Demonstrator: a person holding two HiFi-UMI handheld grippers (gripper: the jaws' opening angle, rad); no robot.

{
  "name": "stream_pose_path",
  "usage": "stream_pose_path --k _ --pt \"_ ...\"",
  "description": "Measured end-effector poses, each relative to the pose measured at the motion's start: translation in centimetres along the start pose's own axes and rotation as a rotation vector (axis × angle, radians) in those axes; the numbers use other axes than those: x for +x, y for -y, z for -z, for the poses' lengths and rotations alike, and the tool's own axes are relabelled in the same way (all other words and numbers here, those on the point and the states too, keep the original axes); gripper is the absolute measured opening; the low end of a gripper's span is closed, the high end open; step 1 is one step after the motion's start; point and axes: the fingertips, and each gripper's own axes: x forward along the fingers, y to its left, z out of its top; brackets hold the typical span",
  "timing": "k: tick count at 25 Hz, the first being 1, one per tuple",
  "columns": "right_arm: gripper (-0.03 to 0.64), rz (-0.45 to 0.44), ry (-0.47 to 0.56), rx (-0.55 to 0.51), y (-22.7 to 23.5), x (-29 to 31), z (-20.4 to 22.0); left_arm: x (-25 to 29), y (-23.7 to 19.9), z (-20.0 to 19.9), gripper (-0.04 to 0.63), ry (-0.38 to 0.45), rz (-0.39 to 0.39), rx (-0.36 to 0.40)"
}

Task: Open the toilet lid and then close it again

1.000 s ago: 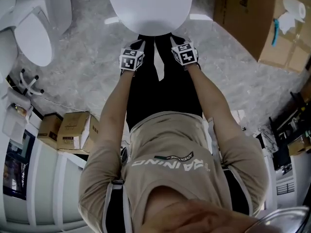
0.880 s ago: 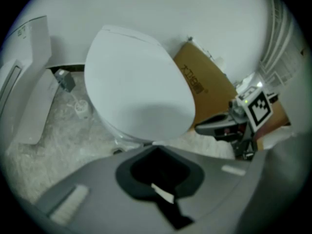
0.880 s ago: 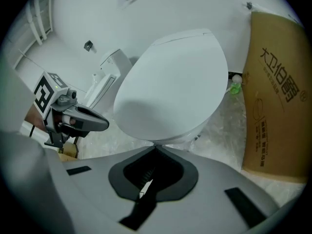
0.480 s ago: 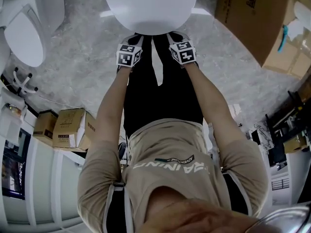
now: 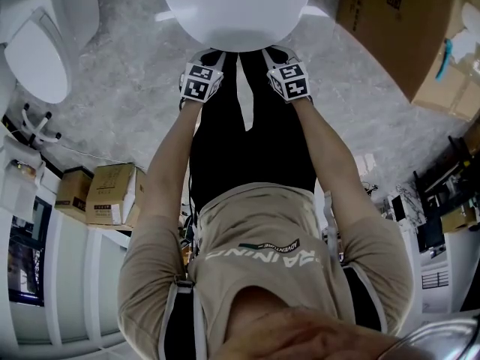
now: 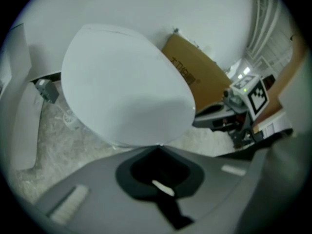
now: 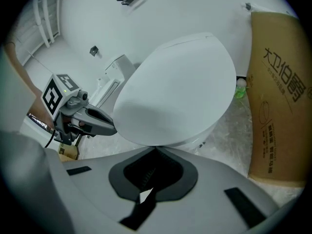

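The white toilet lid (image 5: 234, 6) lies down over the bowl at the top of the head view. My left gripper (image 5: 211, 57) and right gripper (image 5: 275, 54) sit side by side at its front rim, left and right of the middle. In the left gripper view the jaws meet in a point, so my left gripper (image 6: 157, 147) is shut right under the lid (image 6: 124, 89) edge. My right gripper (image 7: 156, 148) is likewise shut, its tip at the lid (image 7: 180, 89) rim. Whether either tip touches the rim I cannot tell.
A second toilet (image 5: 37, 51) stands at the left. A big cardboard box (image 5: 409, 28) stands to the right of the bowl, and it also shows as the box (image 7: 279, 96) close by. Small cartons (image 5: 105, 195) sit on the grey floor at lower left.
Both grippers have edged forward to the lid's front rim. The lid itself has not lifted.
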Motion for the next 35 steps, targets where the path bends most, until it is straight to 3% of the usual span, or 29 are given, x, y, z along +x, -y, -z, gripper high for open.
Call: stream_pose_path --k 4,12,16,23,35 --pt "0.011 0.012 0.023 0.004 -0.4 -0.9 -0.4 -0.7 0.5 -0.3 0.002 -0.013 0.014 0.023" --pt "0.011 -0.003 0.055 0.023 -2.6 -4.6 -2.4 -4.6 2.2 -1.6 0.002 -0.023 -0.018 -0.062" --pt "0.011 -0.011 0.082 0.023 -3.6 -7.2 -4.3 -7.4 3.4 -3.6 0.002 -0.023 -0.045 -0.024" --pt "0.011 -0.001 0.149 0.011 -5.7 -12.0 -8.2 -12.5 5.4 -7.3 0.002 0.022 -0.044 -0.029" --pt "0.011 -0.004 0.169 -0.032 -7.9 -18.1 -14.5 -18.9 7.2 -12.7 0.002 0.067 -0.050 0.050"
